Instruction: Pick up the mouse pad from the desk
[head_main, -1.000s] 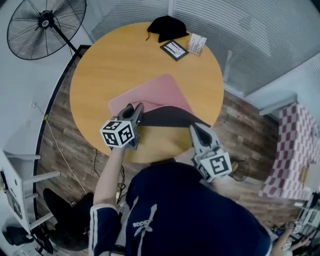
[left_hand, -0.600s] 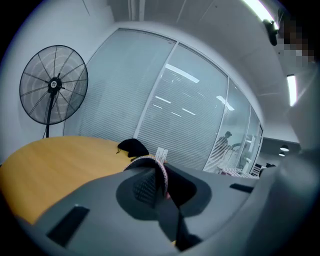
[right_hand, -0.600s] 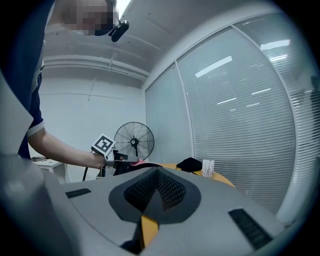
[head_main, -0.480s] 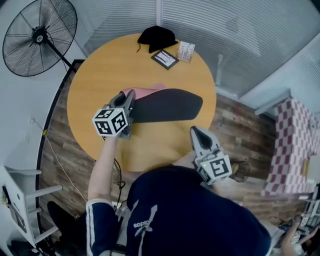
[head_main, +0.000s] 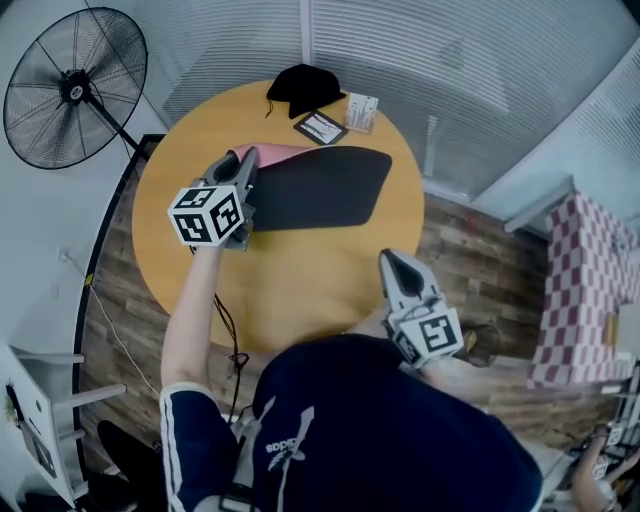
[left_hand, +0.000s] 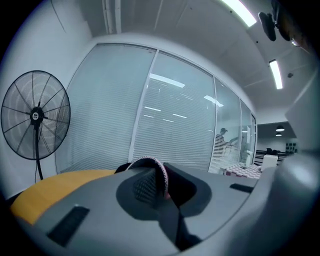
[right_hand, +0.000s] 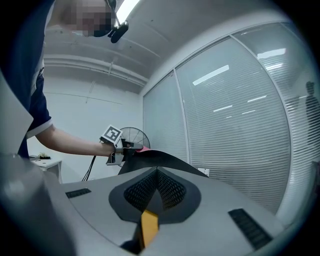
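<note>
The mouse pad (head_main: 310, 188) hangs lifted above the round yellow table (head_main: 300, 290), black underside up, with a strip of its pink face at the left edge. My left gripper (head_main: 247, 160) is shut on that left edge; in the left gripper view the pad's curled rim (left_hand: 159, 175) is pinched between the jaws of the left gripper (left_hand: 161, 187). My right gripper (head_main: 392, 258) is shut and empty near the table's front edge, apart from the pad. The right gripper view shows its closed jaws (right_hand: 156, 175), with the raised pad (right_hand: 160, 159) and the left gripper (right_hand: 120, 147) beyond them.
A black cap (head_main: 302, 85), a small dark-framed card (head_main: 320, 127) and a white card (head_main: 362, 112) lie at the table's far side. A standing fan (head_main: 70, 85) is at the left. Blinded glass walls stand behind, and a checkered cloth (head_main: 580, 290) is at the right.
The left gripper rose and moved toward the table's far side with the pad, which came off the table and turned black side up. The right gripper stayed near the front edge.
</note>
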